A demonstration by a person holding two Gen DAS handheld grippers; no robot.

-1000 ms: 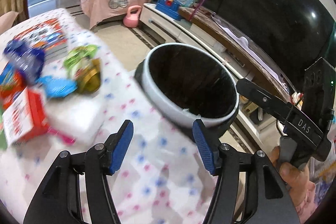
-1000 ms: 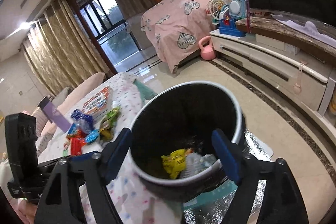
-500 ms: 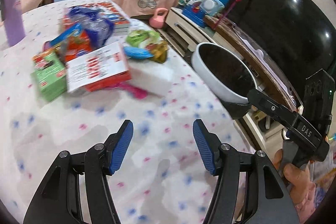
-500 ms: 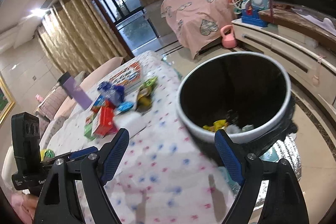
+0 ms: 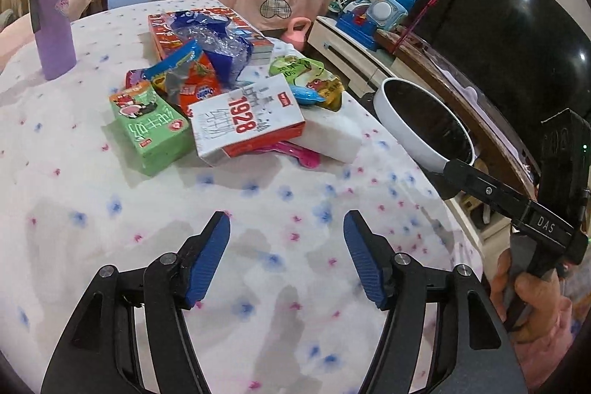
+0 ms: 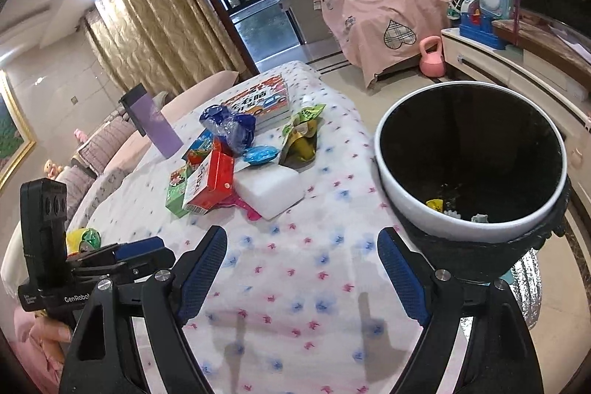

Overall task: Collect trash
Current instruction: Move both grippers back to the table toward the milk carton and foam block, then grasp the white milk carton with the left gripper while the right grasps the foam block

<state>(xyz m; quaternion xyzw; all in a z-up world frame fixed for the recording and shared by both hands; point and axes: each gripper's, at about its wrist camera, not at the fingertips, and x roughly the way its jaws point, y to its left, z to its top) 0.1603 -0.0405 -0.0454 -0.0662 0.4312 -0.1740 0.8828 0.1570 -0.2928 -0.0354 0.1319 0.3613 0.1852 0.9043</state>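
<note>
A heap of trash lies on the dotted tablecloth [image 5: 280,283]: a red and white carton [image 5: 245,122], a green carton [image 5: 151,126], a crumpled blue bag [image 5: 218,52], a green pouch [image 5: 310,76], a white block [image 5: 328,135]. The heap also shows in the right wrist view [image 6: 236,157]. A white-rimmed bin [image 6: 469,172] with a black liner stands beside the table's right edge and holds a few scraps. My left gripper [image 5: 286,257] is open and empty, short of the heap. My right gripper [image 6: 301,272] is open and empty over the cloth, left of the bin.
A purple flask [image 5: 51,13] stands at the far left of the table. A picture book [image 5: 207,28] lies behind the heap. A pink-covered piece of furniture [image 6: 384,13], a pink kettlebell [image 6: 432,58] and a TV cabinet with toys [image 6: 484,13] stand beyond.
Both grippers have swung left, away from the bin and towards the trash heap on the table. Both stayed open and empty.
</note>
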